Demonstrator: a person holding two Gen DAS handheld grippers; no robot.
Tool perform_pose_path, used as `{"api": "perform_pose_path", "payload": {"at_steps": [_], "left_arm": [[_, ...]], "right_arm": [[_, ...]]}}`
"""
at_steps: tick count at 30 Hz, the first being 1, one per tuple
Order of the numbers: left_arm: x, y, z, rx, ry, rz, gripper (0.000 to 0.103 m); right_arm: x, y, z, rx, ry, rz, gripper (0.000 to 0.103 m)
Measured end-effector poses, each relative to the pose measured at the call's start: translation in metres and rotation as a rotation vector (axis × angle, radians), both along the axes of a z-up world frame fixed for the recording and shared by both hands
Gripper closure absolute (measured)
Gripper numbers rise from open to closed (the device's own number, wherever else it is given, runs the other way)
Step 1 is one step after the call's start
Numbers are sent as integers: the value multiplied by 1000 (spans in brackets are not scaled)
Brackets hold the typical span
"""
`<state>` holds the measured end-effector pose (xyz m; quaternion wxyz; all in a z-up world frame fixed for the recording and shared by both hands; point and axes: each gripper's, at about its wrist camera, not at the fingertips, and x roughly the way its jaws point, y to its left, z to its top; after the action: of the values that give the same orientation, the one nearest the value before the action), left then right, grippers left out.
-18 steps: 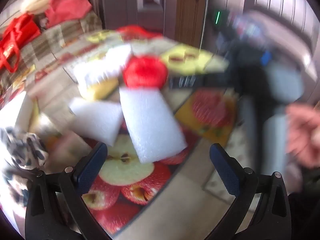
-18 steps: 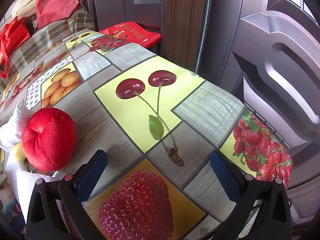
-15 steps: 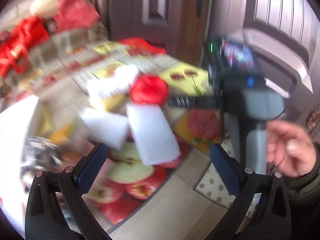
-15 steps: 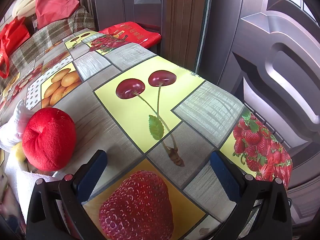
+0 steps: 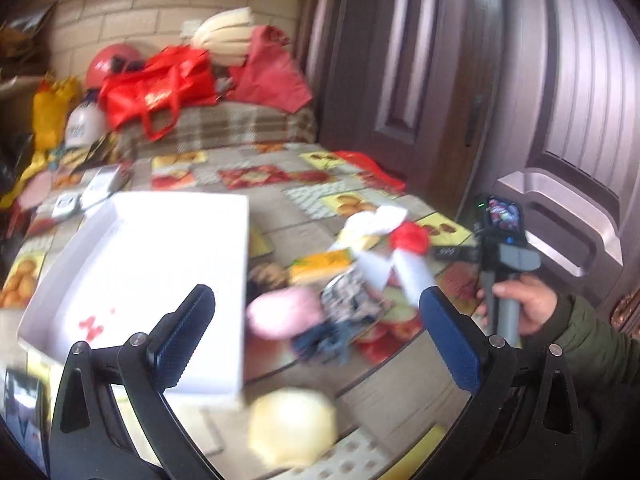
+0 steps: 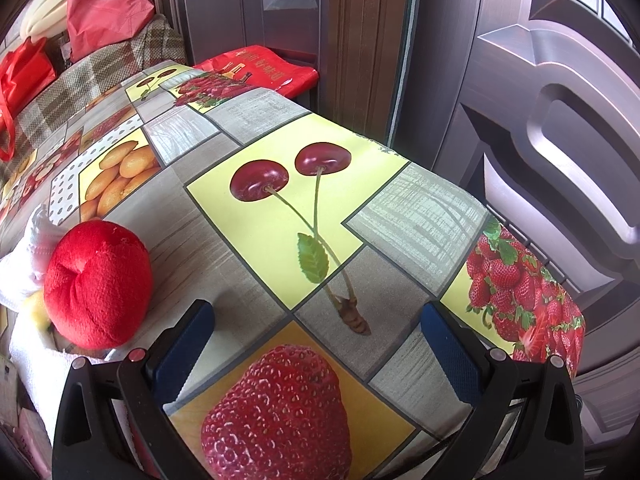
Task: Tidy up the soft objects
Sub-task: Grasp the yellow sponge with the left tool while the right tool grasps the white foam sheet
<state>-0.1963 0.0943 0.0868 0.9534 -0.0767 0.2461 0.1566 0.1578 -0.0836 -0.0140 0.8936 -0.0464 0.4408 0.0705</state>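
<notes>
While soft toys crowd beside it, white box (image 5: 160, 256) holds nothing.

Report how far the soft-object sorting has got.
Done: nothing visibly; the white box looks empty of soft objects. In hand: nothing; the left gripper and right gripper are both open and empty. Left: the red plush ball, the pink soft item, the white foam pieces and the yellowish ball lie outside it.

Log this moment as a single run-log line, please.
phase: approach | left gripper: open, empty, above white box | right gripper: open, empty, over tablecloth | red plush: untouched | box contents: unclear
</notes>
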Motion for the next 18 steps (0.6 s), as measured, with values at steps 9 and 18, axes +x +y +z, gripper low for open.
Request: {"api": "perform_pose_path", "payload": {"at_steps": [9, 18], "left_arm": [[-28, 5, -70, -72, 164, -5, 0], [2, 3, -98, -188, 276, -58, 1]], "right_arm": [[-3, -23, 14, 199, -7, 159, 0], [-74, -19, 67, 335, -251, 733, 0]]}}
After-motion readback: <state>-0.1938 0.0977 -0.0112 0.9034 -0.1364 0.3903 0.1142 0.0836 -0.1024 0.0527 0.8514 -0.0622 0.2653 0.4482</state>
